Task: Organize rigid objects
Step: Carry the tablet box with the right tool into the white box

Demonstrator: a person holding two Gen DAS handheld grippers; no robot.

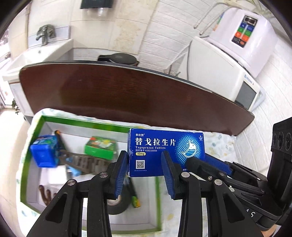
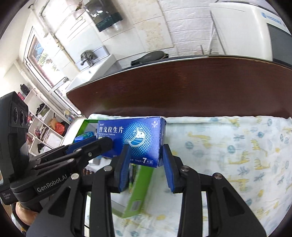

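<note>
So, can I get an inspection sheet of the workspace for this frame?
Surface: giraffe-print cloth over a dark wood table.
Job's things: blue tablet box, upright, at the right edge of the green-rimmed tray.
Clutter: in the tray, a small blue box, a green box, a black tape roll and blurred brown pieces.
Grippers: left gripper and right gripper both straddle the tablet box; which one bears it is unclear.
Cables: metal hose and thin wires by the white appliance.
Surroundings: sink, shelves.
</note>
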